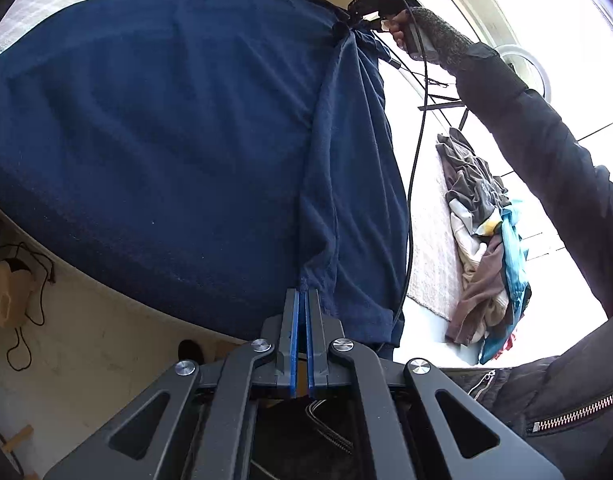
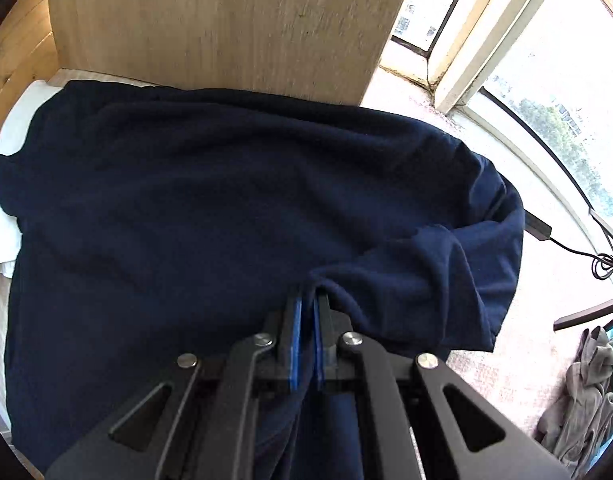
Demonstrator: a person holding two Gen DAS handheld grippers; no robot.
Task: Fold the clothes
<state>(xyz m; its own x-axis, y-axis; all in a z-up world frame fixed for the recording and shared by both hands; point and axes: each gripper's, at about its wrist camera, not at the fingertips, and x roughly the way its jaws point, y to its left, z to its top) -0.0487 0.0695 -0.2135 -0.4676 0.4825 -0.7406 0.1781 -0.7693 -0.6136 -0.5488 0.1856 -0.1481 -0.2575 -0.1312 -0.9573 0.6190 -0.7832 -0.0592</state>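
Left gripper (image 1: 302, 296): your jaws pinch the navy shirt (image 1: 166, 140) hem.
Right gripper (image 2: 308, 300): your jaws clamp a shirt fold.
Clothes pile (image 1: 486, 248): right of left jaws.

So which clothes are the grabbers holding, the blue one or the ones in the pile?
The big navy shirt. Both the left gripper and right gripper pinch it, while the mixed pile lies untouched beside it.

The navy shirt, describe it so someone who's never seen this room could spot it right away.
Start at the bed with the pale checked cover beside the bright window. The navy shirt is spread across it, with the left gripper and right gripper each pinching an edge. Unlike the crumpled heap of grey, white and teal clothes nearby, it is one plain dark-blue piece.
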